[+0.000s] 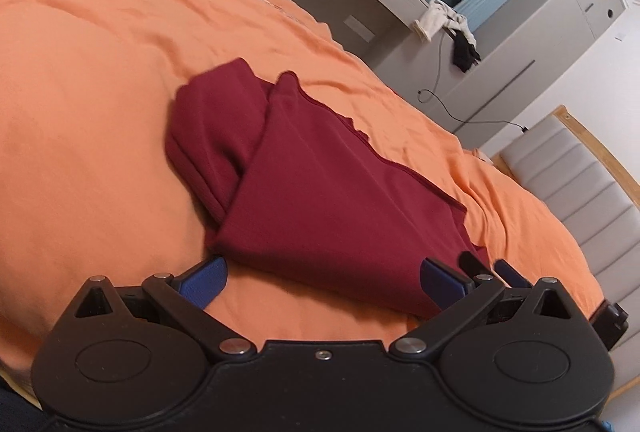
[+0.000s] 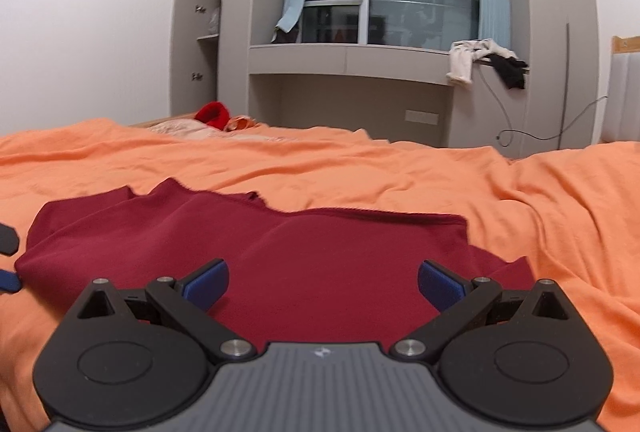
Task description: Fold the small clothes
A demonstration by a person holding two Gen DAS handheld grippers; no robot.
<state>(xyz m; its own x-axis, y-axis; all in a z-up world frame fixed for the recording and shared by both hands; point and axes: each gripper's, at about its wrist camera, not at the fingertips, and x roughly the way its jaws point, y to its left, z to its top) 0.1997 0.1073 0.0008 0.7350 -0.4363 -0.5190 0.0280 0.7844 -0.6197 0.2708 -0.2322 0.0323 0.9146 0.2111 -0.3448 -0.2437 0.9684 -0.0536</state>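
The garment [image 2: 248,244] lies just ahead of both wide-spread grippers, left [image 1: 322,282] and right [image 2: 323,284]; right sits nearer, over its near edge.

No readable text, label, brand or number shows anywhere.

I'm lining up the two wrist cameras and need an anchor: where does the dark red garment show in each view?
Left wrist view: the dark red garment lies centre frame, folded, on the orange bedsheet, just beyond the open left gripper.
Right wrist view: the garment fills the lower centre, behind the open right gripper.
Shared landmark: the white and black clothes on the ledge.
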